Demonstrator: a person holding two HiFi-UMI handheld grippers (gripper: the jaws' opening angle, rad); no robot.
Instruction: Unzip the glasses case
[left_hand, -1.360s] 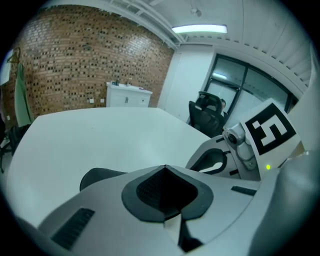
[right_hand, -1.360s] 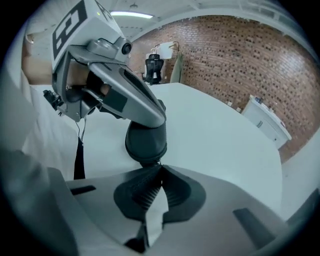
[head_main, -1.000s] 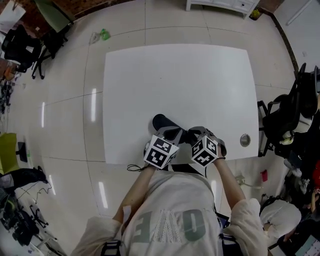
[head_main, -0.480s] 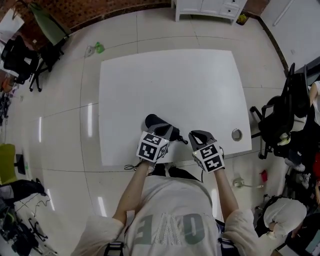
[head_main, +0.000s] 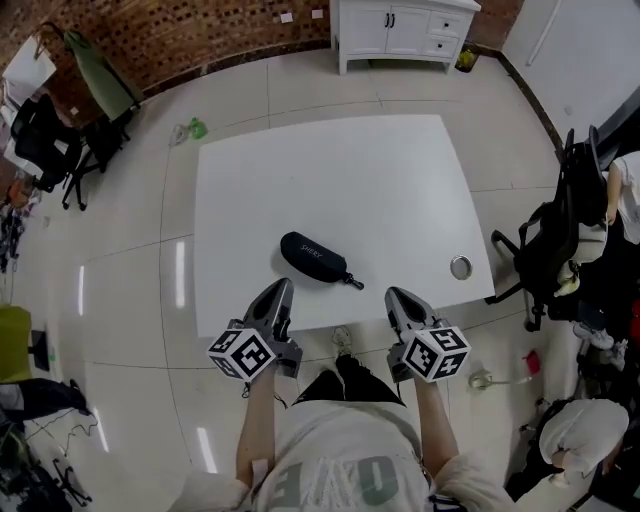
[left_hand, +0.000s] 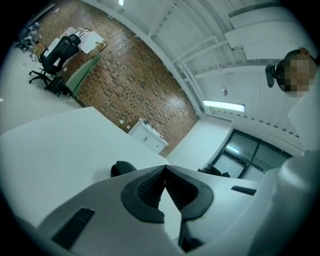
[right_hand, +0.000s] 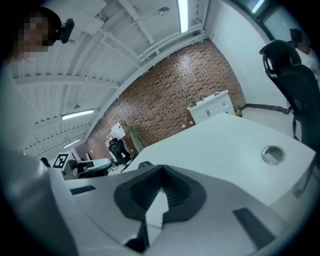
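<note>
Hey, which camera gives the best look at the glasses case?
The head view: the whole glasses case lies in plain sight on the table. The left gripper view shows only one dark end above its jaws; the right gripper view at most a dark sliver.

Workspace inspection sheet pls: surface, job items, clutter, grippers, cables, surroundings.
Surface: white table, bare but for the glasses case and a round grommet at right front.
Job's things: case is black, lies near the front edge, looks closed, pull tab at its right end.
Clutter: nothing seen.
Grippers: left gripper and right gripper shut, empty, at the near edge, off the case.
Cables: nothing seen on the table.
Surroundings: white cabinet, brick wall, office chair at right.
</note>
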